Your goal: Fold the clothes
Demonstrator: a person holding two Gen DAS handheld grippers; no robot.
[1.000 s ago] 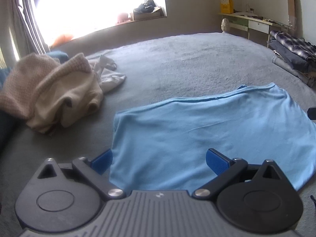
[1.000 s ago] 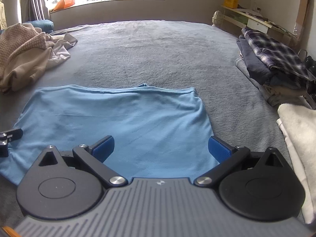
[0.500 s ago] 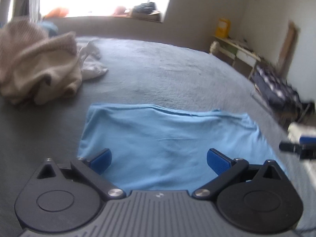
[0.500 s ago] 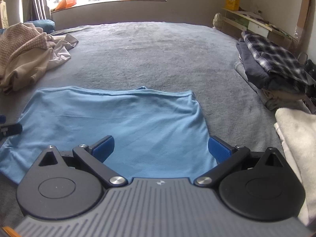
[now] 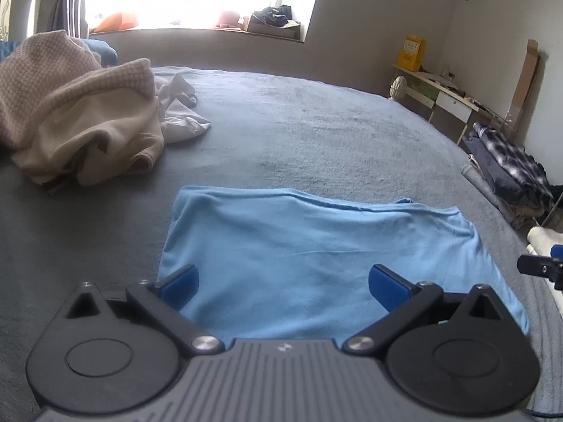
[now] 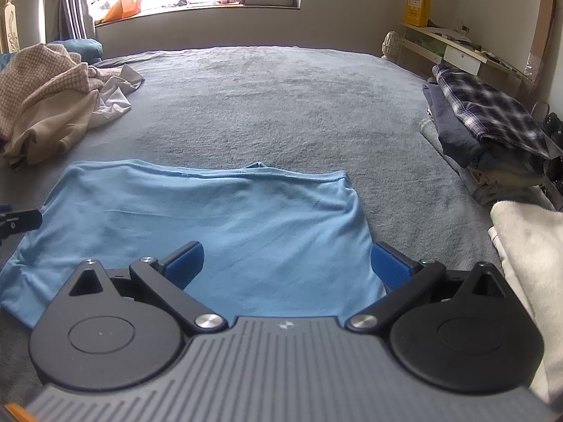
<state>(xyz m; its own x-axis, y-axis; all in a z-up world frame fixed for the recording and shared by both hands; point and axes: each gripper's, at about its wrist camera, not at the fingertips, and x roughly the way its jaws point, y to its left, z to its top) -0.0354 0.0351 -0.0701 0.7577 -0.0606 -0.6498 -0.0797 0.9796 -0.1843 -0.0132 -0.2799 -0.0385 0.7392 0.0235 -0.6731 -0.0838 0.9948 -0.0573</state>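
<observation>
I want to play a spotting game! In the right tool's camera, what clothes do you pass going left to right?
Beige clothes heap → light blue shirt → folded stack with the plaid shirt on top → white towel.

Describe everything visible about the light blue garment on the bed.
The light blue soft knit garment lies flat on the grey fuzzy bedspread, already folded into a rough rectangle. A doubled seam edge runs along its far side, where a small flap pokes out. Faint creases cross it. Both open tongs, left and right, hover over its near edge.

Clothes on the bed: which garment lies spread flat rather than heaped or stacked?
The light blue shirt, lying flat beneath both open grippers; the beige heap is crumpled.
</observation>
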